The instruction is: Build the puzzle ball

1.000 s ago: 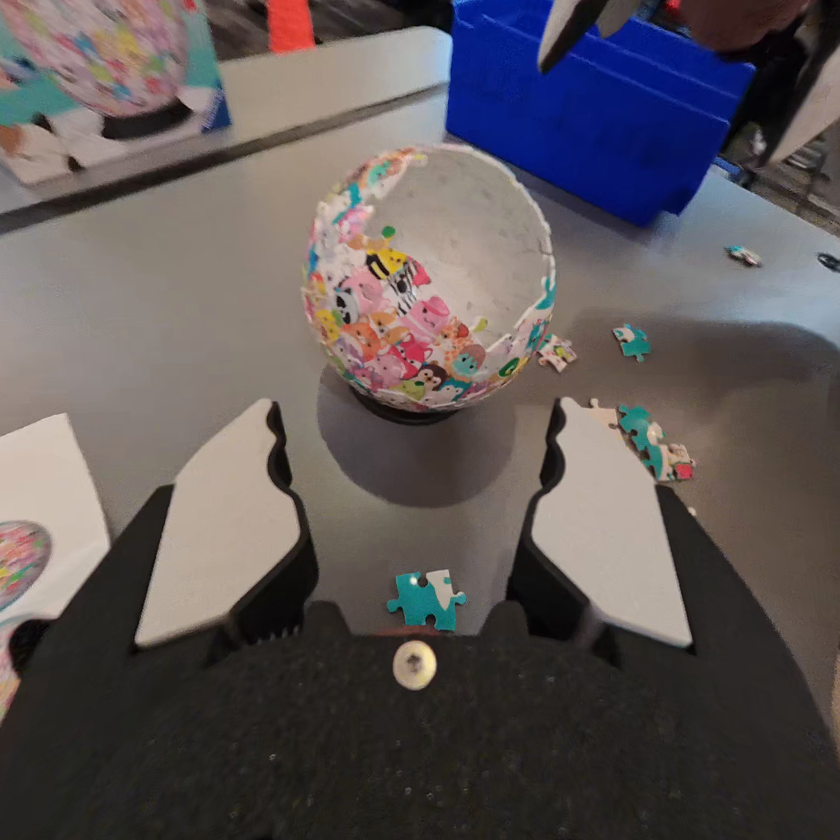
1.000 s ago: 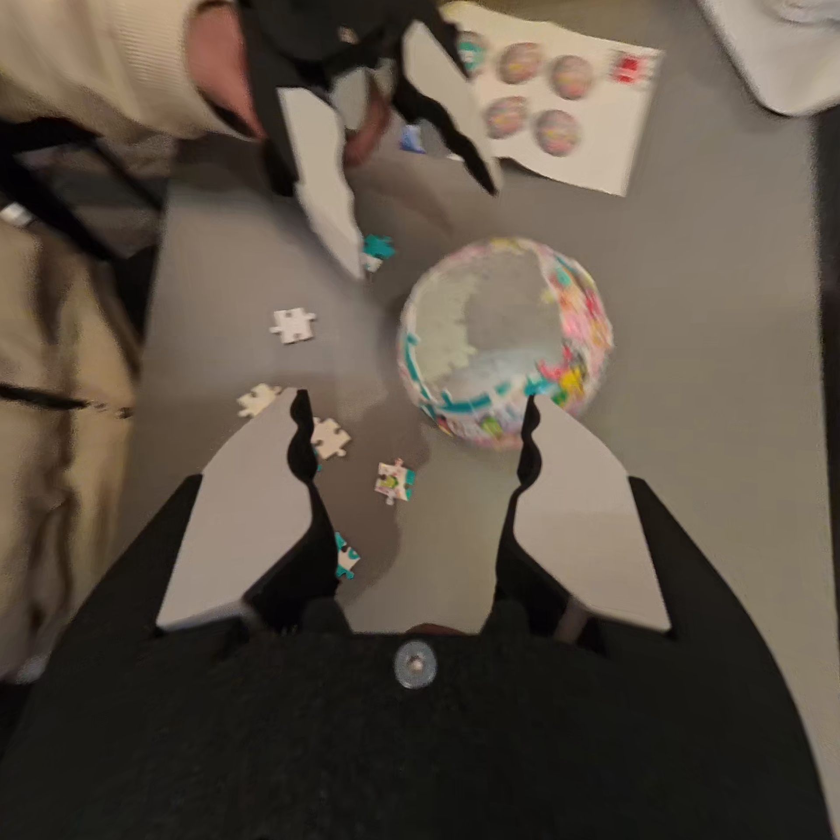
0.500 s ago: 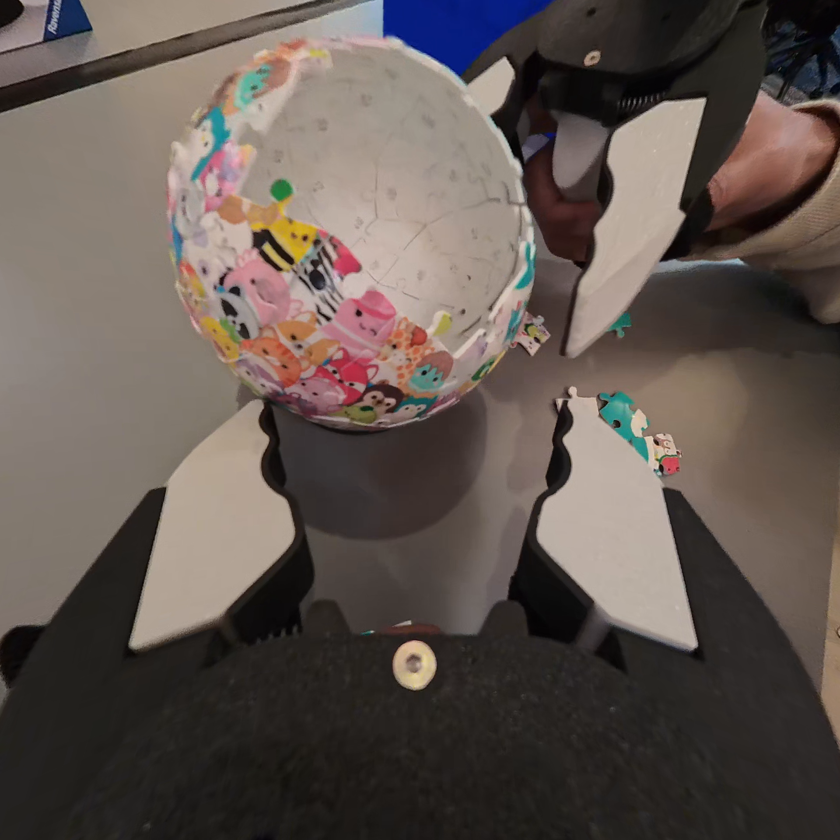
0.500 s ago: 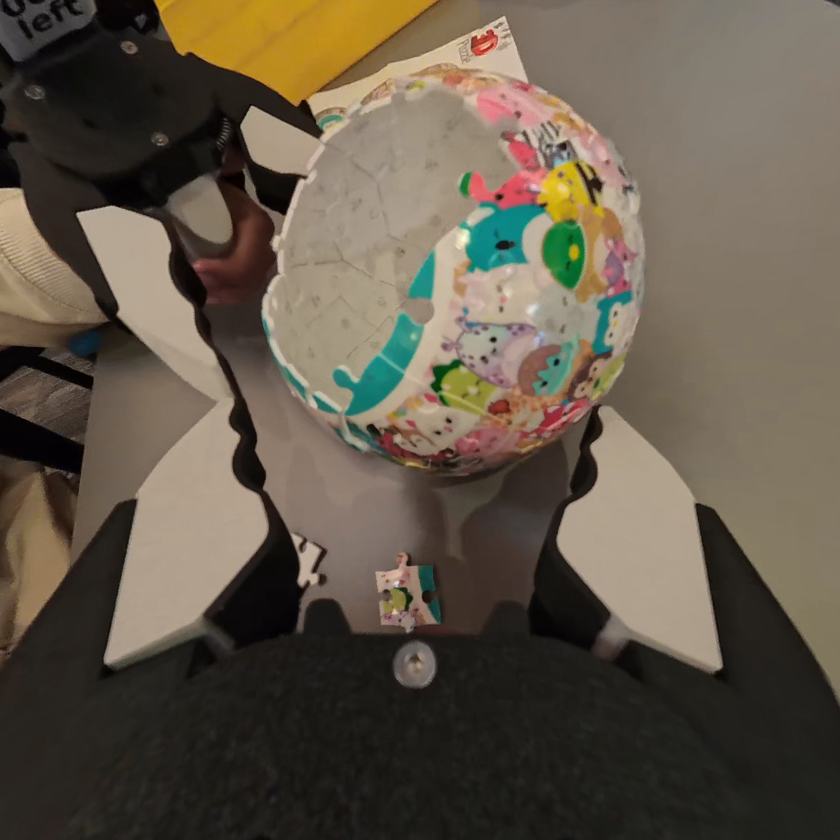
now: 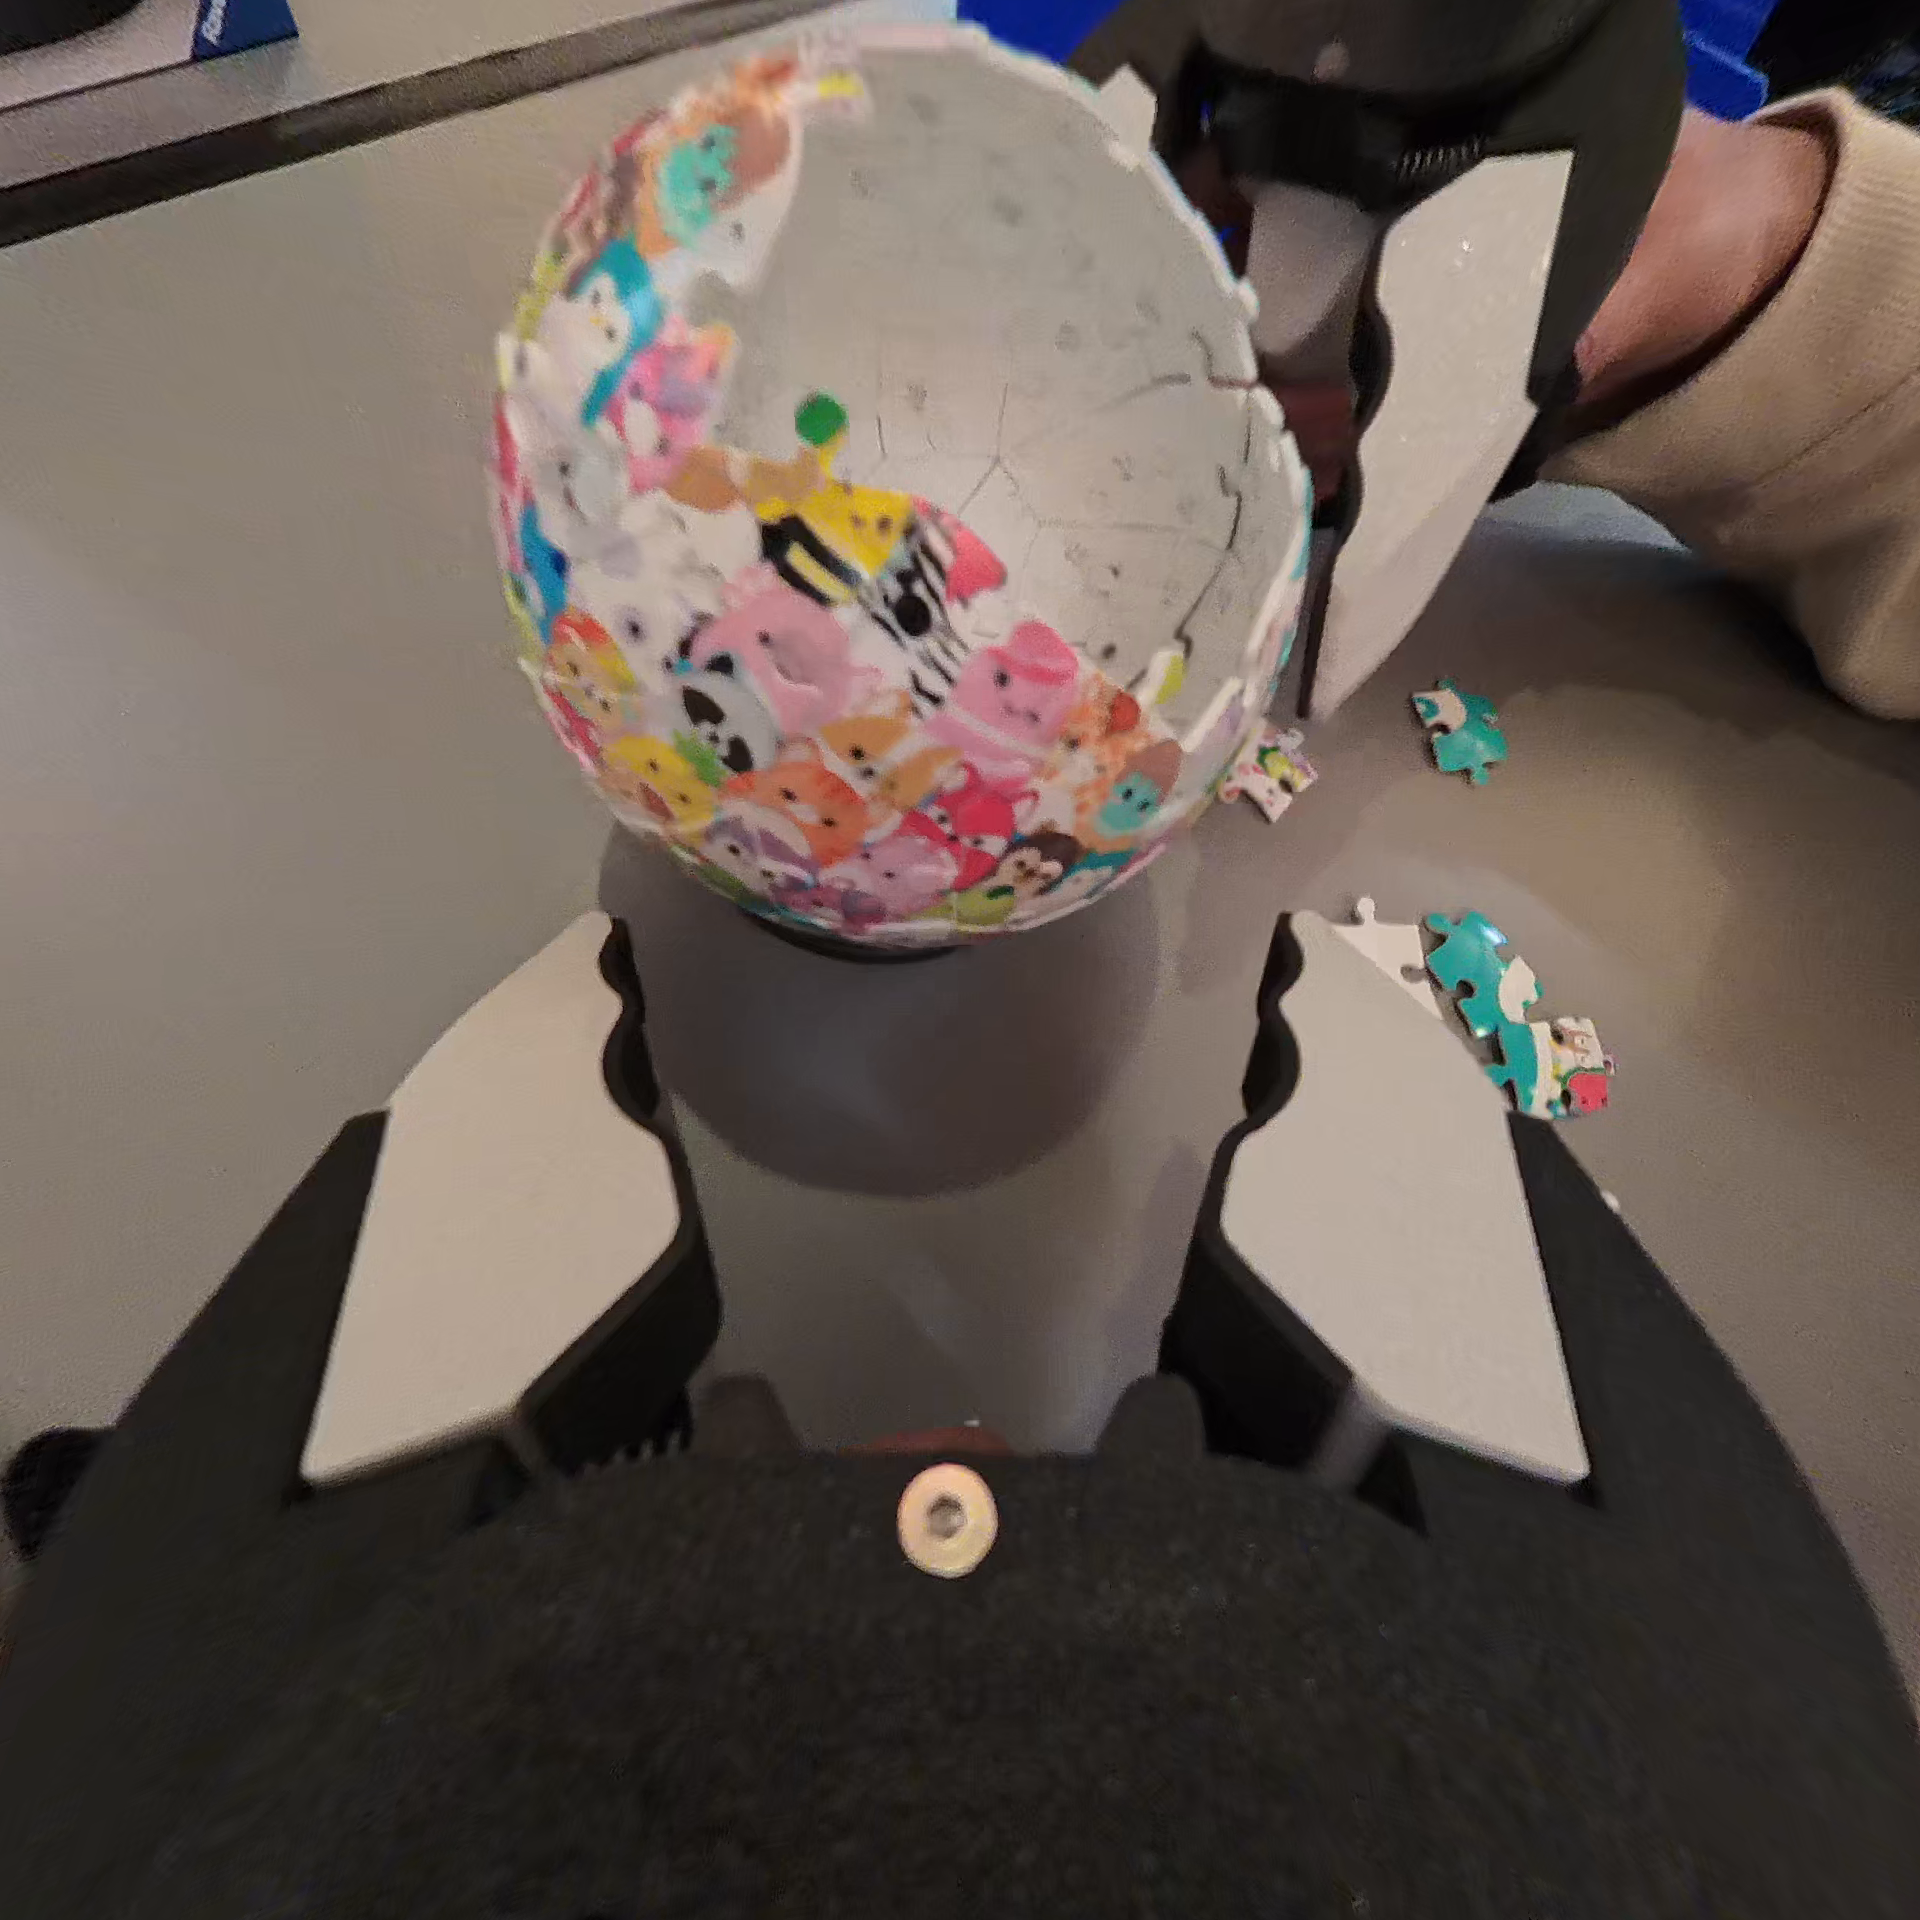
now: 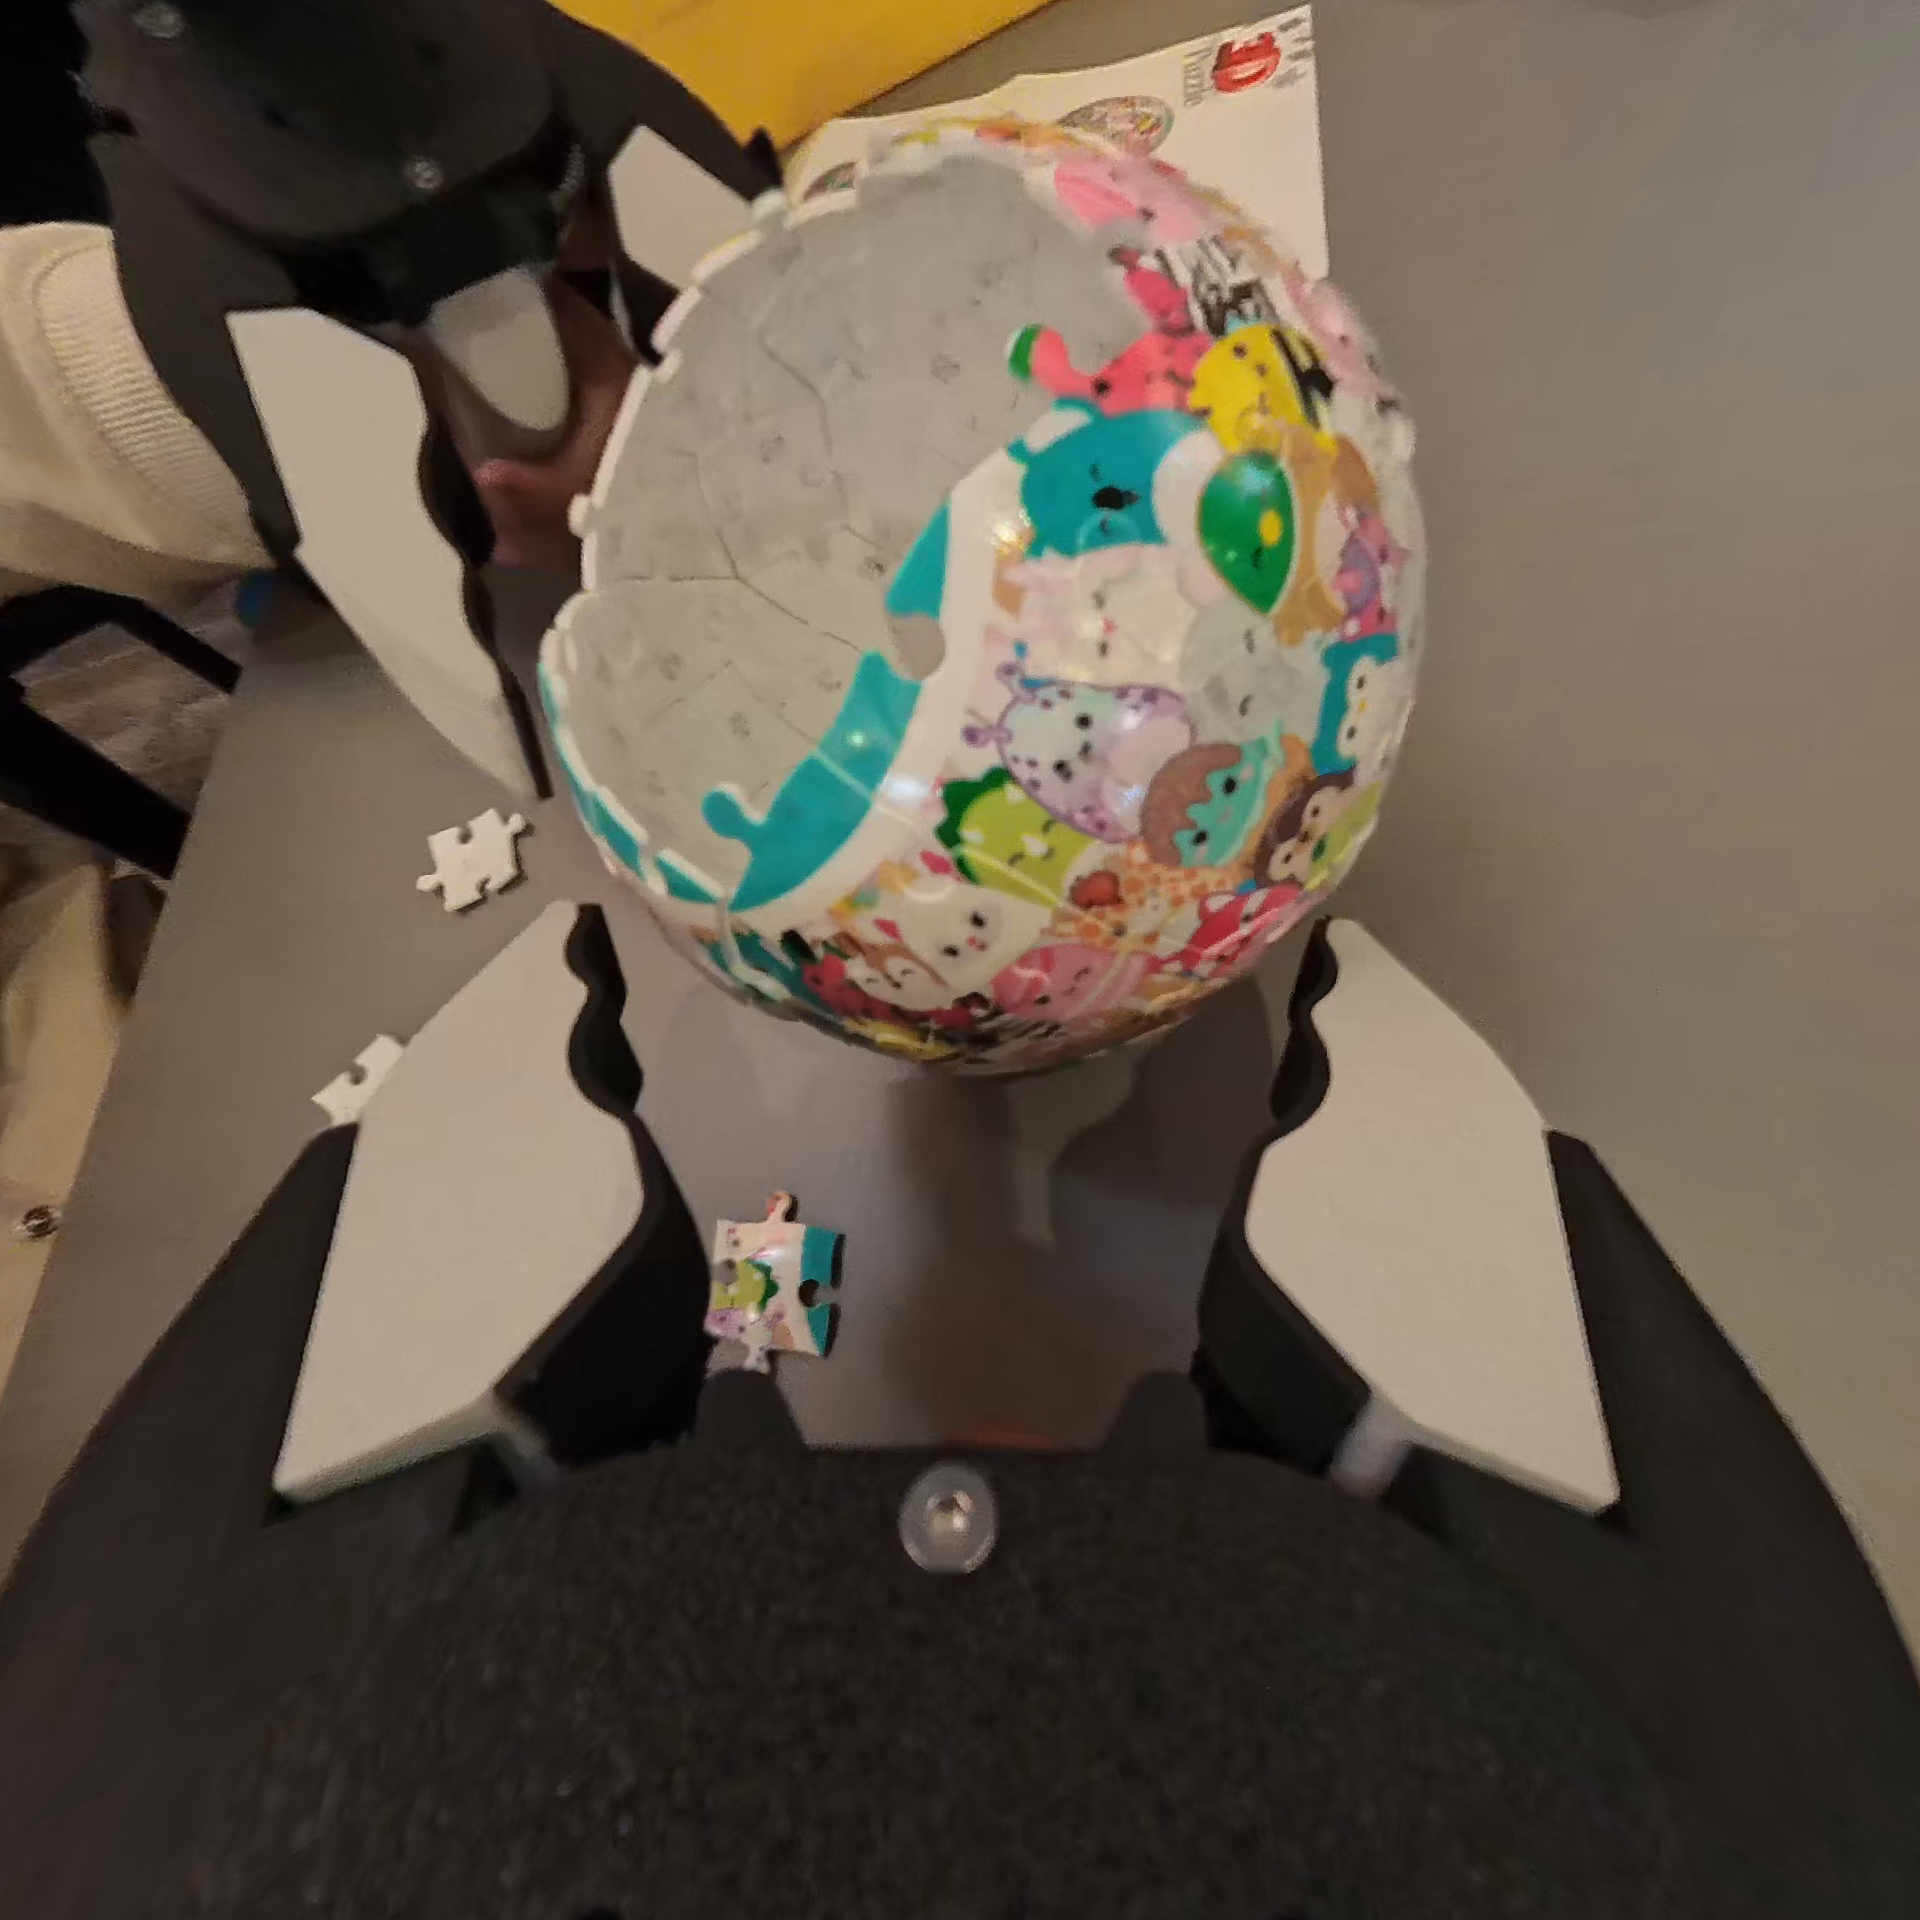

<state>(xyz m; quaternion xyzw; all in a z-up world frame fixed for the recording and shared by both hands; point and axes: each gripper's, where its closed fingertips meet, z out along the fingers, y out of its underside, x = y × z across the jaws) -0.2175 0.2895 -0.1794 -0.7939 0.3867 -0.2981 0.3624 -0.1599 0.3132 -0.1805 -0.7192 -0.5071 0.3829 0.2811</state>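
Note:
The puzzle ball [image 5: 894, 499] is a part-built hollow shell with colourful cartoon pieces outside and a grey inside showing through a large gap. It rests on a black stand [image 5: 862, 940]. My left gripper [image 5: 948, 935] is open and empty, its tips just short of the ball's base. My right gripper [image 6: 951, 930] is open and empty, its tips beside the lower part of the ball [image 6: 1039, 623] on the opposite side. Each gripper shows in the other's view, by one finger [image 5: 1455, 416] and by one finger [image 6: 395, 520], close to the ball's rim.
Loose pieces lie on the grey table: a teal one [image 5: 1460, 727], a small one [image 5: 1273, 769], joined teal ones [image 5: 1517, 1018], a coloured one [image 6: 777, 1294] between my right fingers, a white face-down one [image 6: 473, 847]. A printed sheet [image 6: 1247, 135] lies beyond the ball.
Both grippers have moved in toward the ball from opposite sides, so it now fills both views. Both stayed open. The ball has not moved.

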